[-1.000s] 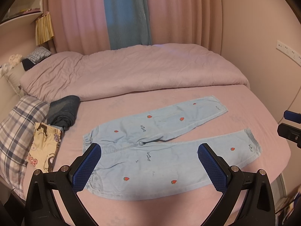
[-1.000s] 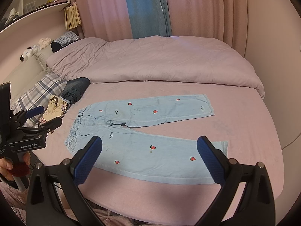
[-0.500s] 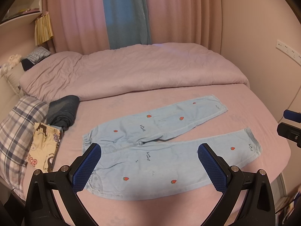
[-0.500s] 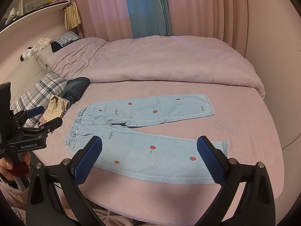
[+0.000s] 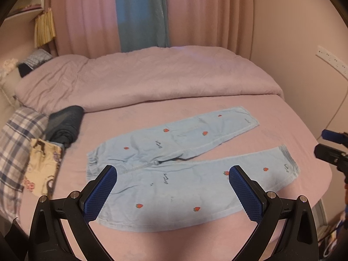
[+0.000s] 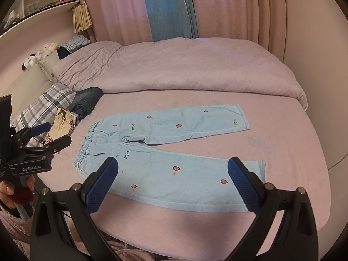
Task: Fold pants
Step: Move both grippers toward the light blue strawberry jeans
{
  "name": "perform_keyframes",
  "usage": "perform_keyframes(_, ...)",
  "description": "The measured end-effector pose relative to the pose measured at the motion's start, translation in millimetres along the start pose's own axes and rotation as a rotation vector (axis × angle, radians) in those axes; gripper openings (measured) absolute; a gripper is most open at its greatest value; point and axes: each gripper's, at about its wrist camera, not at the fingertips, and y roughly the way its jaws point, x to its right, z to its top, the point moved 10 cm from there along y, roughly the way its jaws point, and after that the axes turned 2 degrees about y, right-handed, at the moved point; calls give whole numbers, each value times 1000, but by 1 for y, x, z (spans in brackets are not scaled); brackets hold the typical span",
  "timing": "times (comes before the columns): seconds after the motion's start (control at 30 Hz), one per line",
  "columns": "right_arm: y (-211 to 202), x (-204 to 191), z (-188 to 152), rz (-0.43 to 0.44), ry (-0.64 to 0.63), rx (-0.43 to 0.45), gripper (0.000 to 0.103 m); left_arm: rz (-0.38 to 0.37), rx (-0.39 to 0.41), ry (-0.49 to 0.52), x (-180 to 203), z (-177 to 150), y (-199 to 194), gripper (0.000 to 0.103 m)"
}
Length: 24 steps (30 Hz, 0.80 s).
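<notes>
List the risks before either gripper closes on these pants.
1. The pants lie flat with the legs splayed in a V, so a fold may come out skewed.
2. The near leg lies close to the bed edge and could be dragged off.
3. Both the left gripper and the right gripper are open above thin fabric; a pinch might also catch the pink sheet.

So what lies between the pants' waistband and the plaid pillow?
In the right wrist view, bare pink sheet and a cream printed cloth separate the pants from the plaid pillow.

**Two wrist views over the bed's near edge**

Both fisheye cameras look forward and slightly down across the bed (image 5: pixel 282 117) toward the curtains (image 6: pixel 121 10). The left view stands further left; both share the pants (image 5: pixel 184 174), spread mid-frame, moderately near.
</notes>
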Motion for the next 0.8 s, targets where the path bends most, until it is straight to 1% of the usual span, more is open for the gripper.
perform_keyframes(0.13, 19, 7, -7, -2, 14, -32, 101, -24, -32, -53, -20, -11, 24, 103)
perform_keyframes(0.23, 43, 17, -17, 8, 61, -75, 101, -23, -56, -124, -49, -26, 49, 103)
perform_keyframes(0.33, 69, 24, -28, 14, 94, -123, 101, -2, -107, -193, -86, -52, 78, 103)
perform_keyframes(0.43, 100, 26, -45, 20, 106, -178, 100, 50, -183, -244, -123, -89, 108, 103)
perform_keyframes(0.53, 135, 20, -64, 56, 110, -248, 96, 71, -247, -289, -149, -120, 128, 103)
perform_keyframes(0.57, 148, 15, -71, 74, 113, -280, 96, 77, -259, -295, -155, -128, 133, 103)
perform_keyframes(0.63, 170, 3, -77, 109, 102, -316, 95, 89, -279, -306, -165, -140, 140, 103)
perform_keyframes(0.7, 185, -8, -76, 128, 88, -339, 95, 87, -281, -313, -169, -143, 145, 103)
perform_keyframes(0.8, 212, -31, -68, 167, 62, -356, 95, 67, -257, -316, -173, -138, 150, 103)
